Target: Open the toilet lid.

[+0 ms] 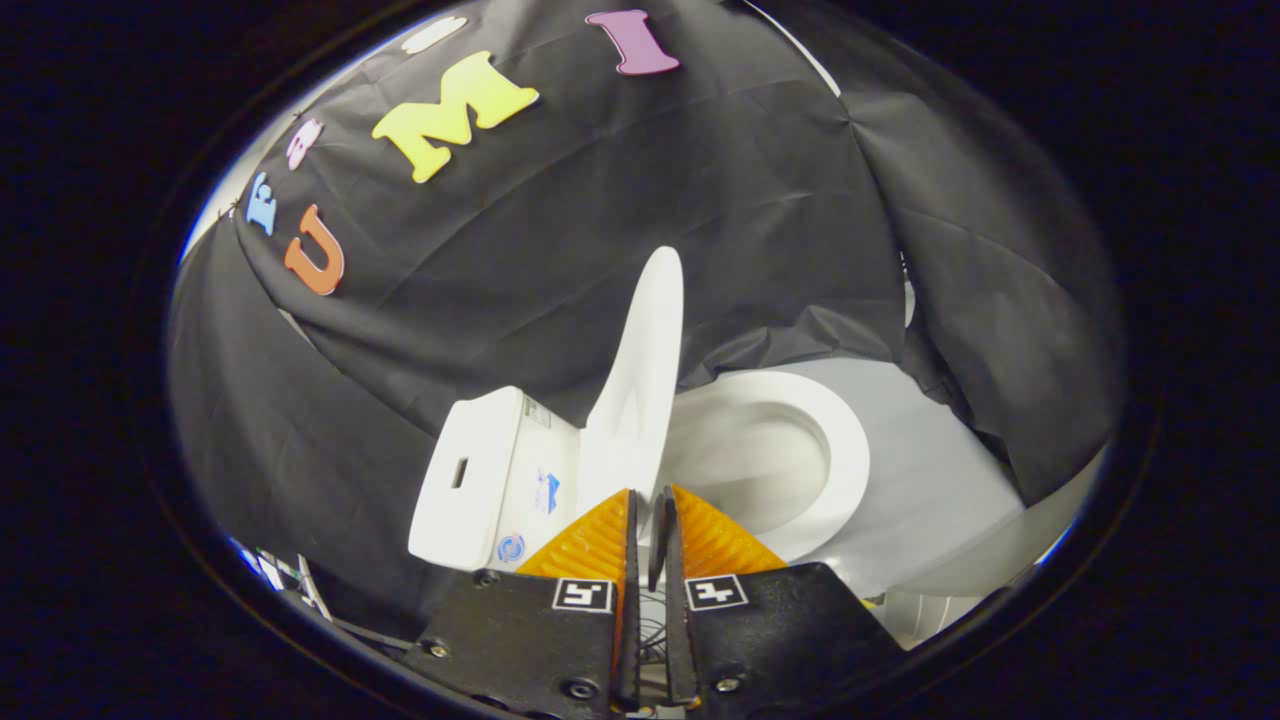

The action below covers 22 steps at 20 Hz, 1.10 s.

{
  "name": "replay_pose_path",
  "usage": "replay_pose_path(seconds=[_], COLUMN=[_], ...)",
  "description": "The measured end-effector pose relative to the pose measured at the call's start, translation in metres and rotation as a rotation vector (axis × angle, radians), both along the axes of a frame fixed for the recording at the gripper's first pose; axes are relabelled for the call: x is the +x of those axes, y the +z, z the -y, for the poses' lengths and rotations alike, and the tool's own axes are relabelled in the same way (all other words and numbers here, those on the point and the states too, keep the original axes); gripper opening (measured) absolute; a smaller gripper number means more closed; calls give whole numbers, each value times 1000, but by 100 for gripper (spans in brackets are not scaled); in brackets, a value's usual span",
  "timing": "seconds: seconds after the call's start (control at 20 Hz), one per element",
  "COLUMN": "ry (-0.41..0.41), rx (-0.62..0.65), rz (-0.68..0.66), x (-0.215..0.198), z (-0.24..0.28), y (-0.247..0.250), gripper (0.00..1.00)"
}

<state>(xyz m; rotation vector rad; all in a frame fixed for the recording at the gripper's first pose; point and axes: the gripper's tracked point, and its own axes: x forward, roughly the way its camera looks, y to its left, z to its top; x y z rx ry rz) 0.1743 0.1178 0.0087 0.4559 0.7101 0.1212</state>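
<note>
Your gripper [650,505] has its fingers drawn nearly together, and the lower edge of the toilet lid [640,380] sits in the narrow slot between them; it looks pinched on both sides, though the contact itself is hard to make out. The lid stands raised almost upright just ahead of the fingers, a smooth, glossy white plastic oval. To its right the seat ring [840,450] and bowl lie open. To its left is the boxy white tank [470,480], carrying small blue stickers too blurred to read.
</note>
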Motion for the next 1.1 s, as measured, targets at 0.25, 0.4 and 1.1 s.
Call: replay_pose_path(seconds=[0.25,0.4,1.1], ry=[-16,-11,11], rx=[-39,-77,-239], rz=[14,33,74], x=[1,1,-6], z=[-21,-39,-106], y=[16,28,62], gripper=[14,14,14])
